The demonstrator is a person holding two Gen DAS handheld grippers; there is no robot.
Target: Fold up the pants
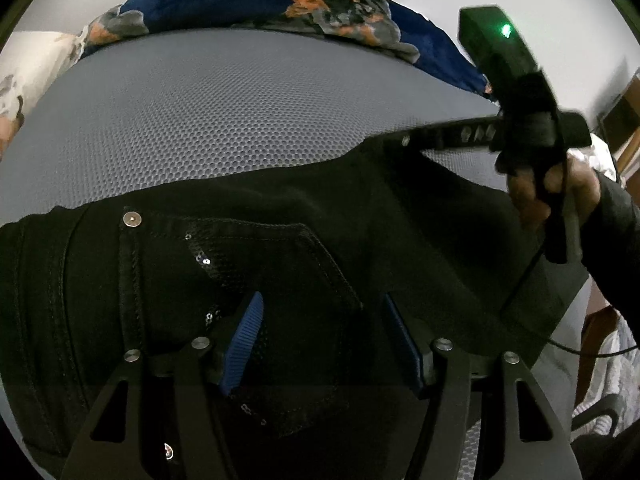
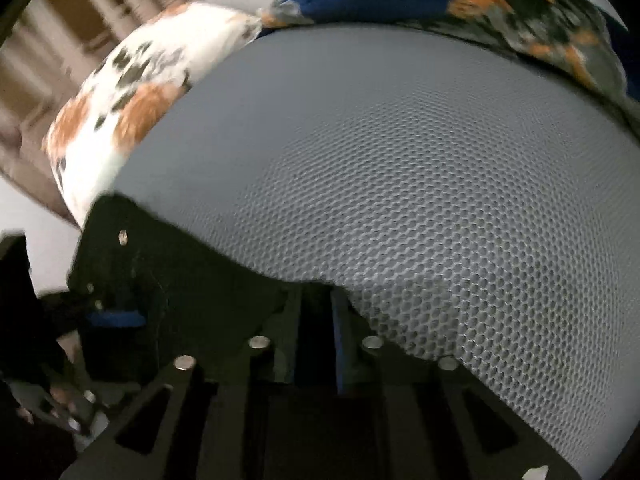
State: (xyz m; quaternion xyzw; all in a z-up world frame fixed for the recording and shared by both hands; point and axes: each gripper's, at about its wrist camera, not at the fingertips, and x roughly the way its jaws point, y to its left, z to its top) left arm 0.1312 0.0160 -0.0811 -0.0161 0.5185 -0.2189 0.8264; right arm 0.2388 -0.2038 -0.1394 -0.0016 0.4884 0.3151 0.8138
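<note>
Left claw [image 1: 324, 344] spread above black pants [image 1: 280, 240], grey mesh mattress [image 1: 240, 112]

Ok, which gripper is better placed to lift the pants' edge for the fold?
Right, probably: the right gripper is narrowed at the edge of the pants; the left gripper hangs open over the sequined pocket, mid-fabric.

I see the pants [image 1: 280, 248] lying on the mattress [image 1: 224, 120] near its front edge; a blanket [image 1: 248, 4] lies along its far edge.
</note>
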